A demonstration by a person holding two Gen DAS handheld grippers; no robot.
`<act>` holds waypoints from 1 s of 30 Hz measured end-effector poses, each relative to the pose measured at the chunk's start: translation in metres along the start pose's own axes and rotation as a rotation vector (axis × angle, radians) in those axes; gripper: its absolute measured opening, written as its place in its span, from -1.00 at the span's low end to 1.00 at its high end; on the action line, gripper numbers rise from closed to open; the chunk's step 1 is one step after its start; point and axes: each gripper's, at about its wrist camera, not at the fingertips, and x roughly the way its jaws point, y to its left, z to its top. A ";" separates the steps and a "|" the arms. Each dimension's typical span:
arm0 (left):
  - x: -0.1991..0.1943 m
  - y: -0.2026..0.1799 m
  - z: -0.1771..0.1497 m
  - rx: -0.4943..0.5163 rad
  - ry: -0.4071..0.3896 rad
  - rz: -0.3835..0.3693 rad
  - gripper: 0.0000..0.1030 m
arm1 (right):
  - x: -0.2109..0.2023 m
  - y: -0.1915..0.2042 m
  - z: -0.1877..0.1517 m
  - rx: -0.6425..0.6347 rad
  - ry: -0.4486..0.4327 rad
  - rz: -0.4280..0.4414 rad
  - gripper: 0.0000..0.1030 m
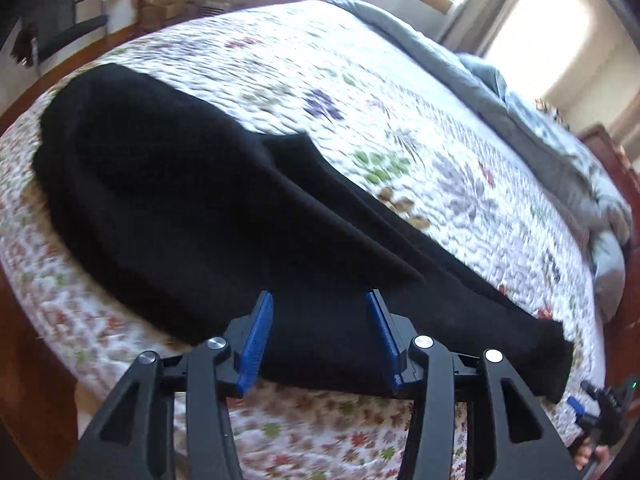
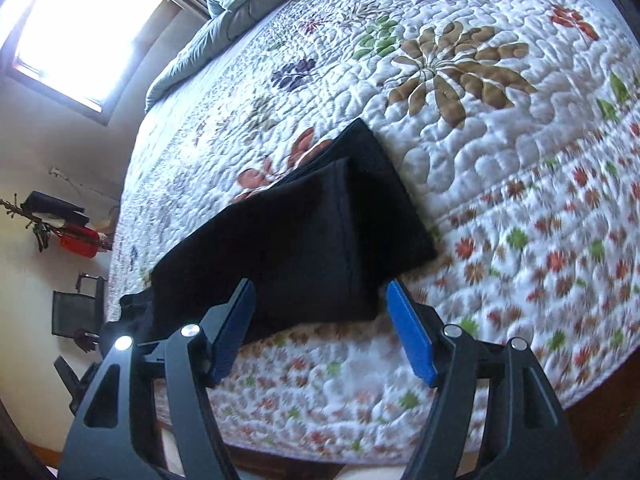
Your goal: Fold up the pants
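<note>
Both claws' blue pads overlap black pants (image 1: 192, 200); contact unclear.

No legible txt — none

Quilt print (image 1: 100, 320): smeared by motion along the near border in the left wrist view, the small leaves running into streaks.
Quilt edge (image 2: 580, 248): the same smear on the right side in the right wrist view.
Pants (image 2: 288, 240): far end slips behind the gripper finger at lower left, so its outline is lost.
Pants folds (image 1: 180, 200): so dark that seams and layers barely read.
Right gripper (image 1: 600, 404): only a sliver shows at the frame edge; jaws unreadable there.
Window (image 2: 80, 20): blown out white.
</note>
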 end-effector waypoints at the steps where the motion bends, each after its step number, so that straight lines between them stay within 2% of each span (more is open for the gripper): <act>1: 0.006 -0.006 0.000 0.014 0.010 0.005 -0.06 | 0.005 -0.003 0.004 -0.002 0.008 -0.011 0.34; 4: 0.019 -0.015 -0.002 0.013 0.035 0.013 -0.06 | 0.030 0.002 0.008 -0.005 0.064 -0.021 0.29; 7: 0.029 -0.016 -0.003 0.019 0.056 0.031 -0.03 | 0.046 0.015 0.003 -0.078 0.099 -0.037 0.10; 8: 0.031 -0.016 -0.004 0.025 0.065 0.038 0.00 | 0.049 0.021 0.002 -0.126 0.104 -0.089 -0.04; 9: 0.033 -0.016 -0.005 0.029 0.068 0.038 0.07 | 0.049 0.024 0.002 -0.144 0.114 -0.094 -0.60; 10: 0.035 -0.016 -0.006 0.032 0.070 0.044 0.09 | 0.049 0.025 0.004 -0.124 0.127 -0.036 -0.71; 11: 0.036 -0.015 -0.006 0.032 0.071 0.046 0.10 | 0.046 0.027 0.007 -0.120 0.122 -0.007 -0.72; 14: 0.034 -0.018 -0.008 0.042 0.062 0.040 0.13 | 0.031 0.041 0.018 -0.218 0.079 -0.079 -0.73; 16: 0.032 -0.020 -0.009 0.049 0.056 0.029 0.14 | 0.013 0.042 0.028 -0.222 0.032 -0.092 -0.73; 18: 0.032 -0.021 -0.012 0.055 0.060 0.025 0.18 | 0.000 0.036 0.035 -0.211 -0.004 -0.140 -0.72; 19: 0.034 -0.021 -0.014 0.058 0.072 0.024 0.20 | 0.000 0.028 0.035 -0.187 0.007 -0.150 -0.72; 22: 0.041 -0.020 -0.022 0.071 0.104 0.031 0.22 | 0.026 0.005 0.028 -0.132 0.118 -0.186 -0.67; 23: 0.041 -0.021 -0.023 0.084 0.101 0.035 0.22 | 0.037 0.000 0.024 -0.134 0.165 -0.219 -0.66; 24: 0.040 -0.021 -0.024 0.091 0.104 0.034 0.22 | 0.045 -0.002 0.019 -0.146 0.175 -0.235 -0.65; 26: 0.035 -0.016 -0.022 0.075 0.114 0.018 0.22 | 0.041 0.001 0.018 -0.143 0.152 -0.226 -0.47; 27: 0.033 -0.013 -0.020 0.061 0.117 0.013 0.22 | 0.037 0.006 0.018 -0.145 0.139 -0.223 -0.27; 28: 0.028 -0.006 -0.017 0.039 0.119 0.014 0.22 | 0.030 0.010 0.016 -0.159 0.118 -0.268 -0.02; 30: 0.019 0.010 -0.010 0.004 0.120 0.037 0.27 | 0.020 0.029 0.015 -0.228 0.070 -0.416 0.01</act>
